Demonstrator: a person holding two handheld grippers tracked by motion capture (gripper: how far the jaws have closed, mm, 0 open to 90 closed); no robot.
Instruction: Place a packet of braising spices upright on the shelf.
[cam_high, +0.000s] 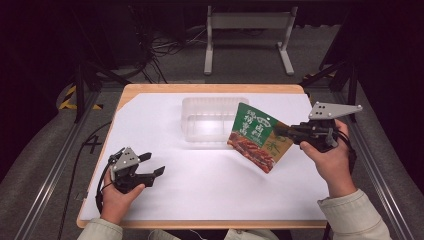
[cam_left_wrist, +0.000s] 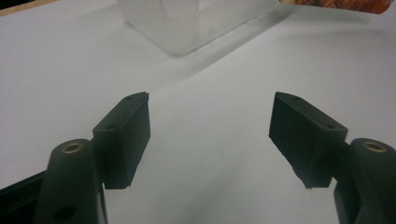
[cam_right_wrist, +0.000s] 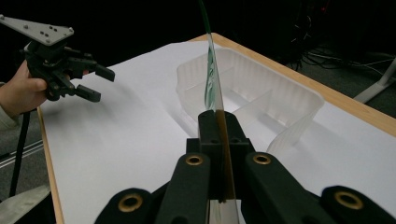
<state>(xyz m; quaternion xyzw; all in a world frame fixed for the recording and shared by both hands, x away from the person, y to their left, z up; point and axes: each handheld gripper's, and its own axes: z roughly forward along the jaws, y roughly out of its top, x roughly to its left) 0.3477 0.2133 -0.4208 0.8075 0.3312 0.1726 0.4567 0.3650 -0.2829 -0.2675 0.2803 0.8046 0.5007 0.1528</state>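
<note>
A green and red snack packet hangs in the air at the right of the table, and my right gripper is shut on its right edge. In the right gripper view the packet stands edge-on between the closed jaws of that gripper. A clear plastic tray with a divider sits on the white sheet just left of the packet. My left gripper rests near the front left of the table, open and holding nothing. The left gripper view shows its gripper spread wide over bare white sheet.
A white sheet covers the wooden table. Beyond the far edge stand a white frame's legs and loose cables on the floor. The tray's corner lies ahead of my left gripper.
</note>
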